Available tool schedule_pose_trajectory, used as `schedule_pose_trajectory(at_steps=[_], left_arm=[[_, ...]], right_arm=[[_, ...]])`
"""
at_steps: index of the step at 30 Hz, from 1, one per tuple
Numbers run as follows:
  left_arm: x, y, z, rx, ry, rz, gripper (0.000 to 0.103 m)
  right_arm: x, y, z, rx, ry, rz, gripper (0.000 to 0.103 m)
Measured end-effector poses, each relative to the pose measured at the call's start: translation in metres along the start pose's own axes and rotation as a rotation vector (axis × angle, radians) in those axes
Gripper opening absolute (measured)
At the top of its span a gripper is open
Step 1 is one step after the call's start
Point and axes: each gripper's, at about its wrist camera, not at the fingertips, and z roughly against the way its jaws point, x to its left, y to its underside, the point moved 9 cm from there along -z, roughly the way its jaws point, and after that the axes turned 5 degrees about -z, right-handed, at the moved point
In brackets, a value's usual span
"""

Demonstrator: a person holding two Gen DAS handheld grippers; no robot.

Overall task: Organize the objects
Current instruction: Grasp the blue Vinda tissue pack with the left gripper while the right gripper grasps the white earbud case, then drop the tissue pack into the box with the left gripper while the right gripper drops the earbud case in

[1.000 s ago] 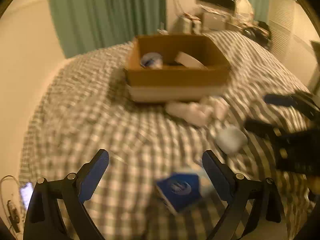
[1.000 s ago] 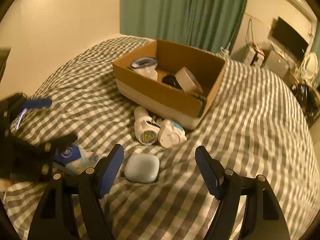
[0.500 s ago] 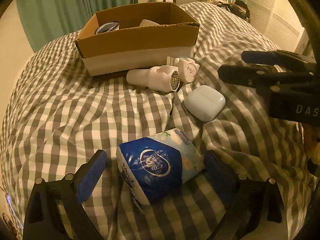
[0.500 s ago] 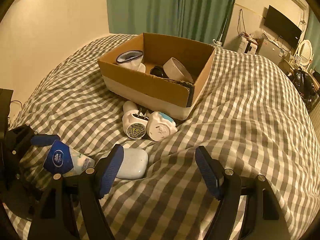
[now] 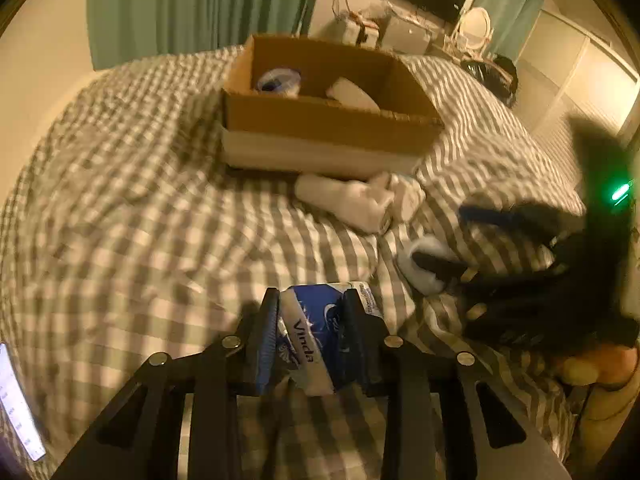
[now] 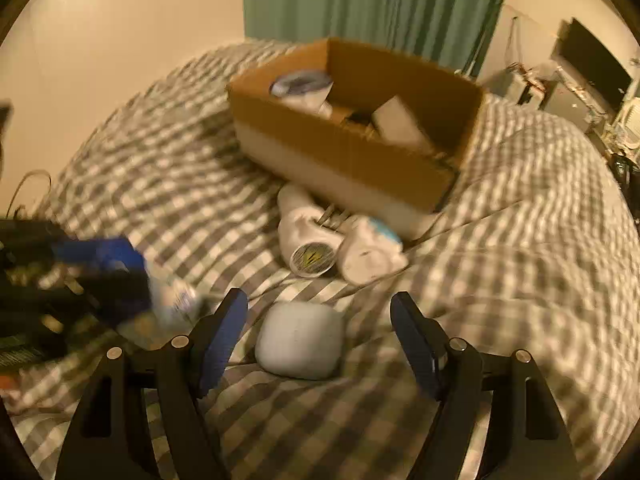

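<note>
My left gripper [image 5: 312,332] is shut on a blue and white tissue pack [image 5: 316,332], near the bed's front; it also shows blurred in the right wrist view [image 6: 120,276]. My right gripper [image 6: 320,332] is open, its jaws on either side of a pale rounded case [image 6: 300,340] on the checked bedspread. Two white plug-like objects [image 6: 308,240] lie in front of an open cardboard box [image 6: 352,148] that holds several items. In the left wrist view the right gripper [image 5: 460,240] straddles the case [image 5: 424,268].
The checked bedspread [image 5: 140,200] covers the bed. Green curtains [image 6: 380,4] hang behind the box. A TV and cluttered desk [image 5: 424,4] stand at the back right. A lit phone [image 5: 16,412] lies at the bed's left edge.
My left gripper has closed on the tissue pack and lifted it slightly. My right gripper has moved forward so the pale case sits between its open jaws.
</note>
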Motion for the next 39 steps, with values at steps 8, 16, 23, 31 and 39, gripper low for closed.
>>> schedule_pose_trajectory(at_steps=[8, 16, 23, 31, 39], left_arm=[[0.031, -0.024, 0.022, -0.080, -0.089, 0.008, 0.025], [0.040, -0.039, 0.032, -0.121, -0.133, -0.029, 0.025], [0.041, -0.088, 0.053, -0.211, -0.139, -0.067, 0.025], [0.043, -0.192, 0.046, -0.303, -0.153, -0.126, 0.024], [0.048, -0.251, -0.027, -0.279, -0.176, -0.194, 0.024]], right_arm=[[0.013, 0.015, -0.039, 0.133, 0.018, 0.081, 0.064], [0.018, 0.011, -0.023, 0.113, -0.008, 0.080, 0.051], [0.008, -0.045, 0.045, -0.069, 0.001, 0.052, 0.051], [-0.023, -0.154, 0.065, -0.211, 0.025, 0.000, 0.051], [-0.061, -0.201, -0.002, -0.181, 0.008, -0.069, 0.050]])
